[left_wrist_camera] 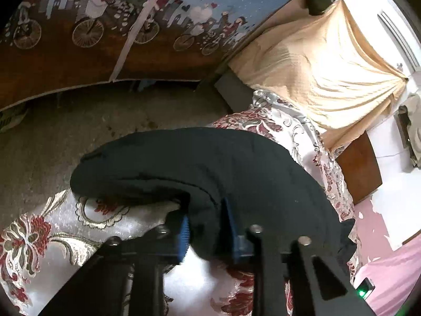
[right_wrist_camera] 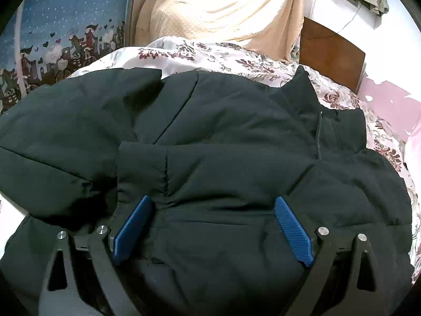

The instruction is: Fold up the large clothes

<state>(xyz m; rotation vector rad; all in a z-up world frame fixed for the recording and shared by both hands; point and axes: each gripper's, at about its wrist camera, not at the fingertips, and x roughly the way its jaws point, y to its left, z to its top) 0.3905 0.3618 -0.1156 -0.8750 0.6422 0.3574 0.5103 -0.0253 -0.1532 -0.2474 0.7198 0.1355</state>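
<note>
**A:** Where was everything at that point, biggest thing first?

**B:** The bed (right_wrist_camera: 200, 52) carried it all, under a pale cover with dark red flowers. The black padded jacket (right_wrist_camera: 210, 137) lay spread across that cover, its collar standing up toward the far right in my right view. One part of it was already doubled over onto the body, by the look of the layered panel in front of my right gripper. Beyond the bed hung a peach curtain (left_wrist_camera: 329, 60) and a picture cloth with bicycles (left_wrist_camera: 92, 31).

**A:** And your grippers?

**B:** My left gripper (left_wrist_camera: 206, 226) was nearly closed, its blue pads pinching a thick roll of the jacket's edge where it drooped over the side of the bed. My right gripper (right_wrist_camera: 210, 223) stood wide apart over the middle of the jacket, holding nothing; I couldn't tell whether its pads were resting on the cloth.

**A:** So which step was that?

**B:** As I judged it, I'd taken hold of an edge with the left to start a fold. The next move called for a second grip with the right, on the same edge, so the padded cloth would lift evenly and not sag or slip.
</note>
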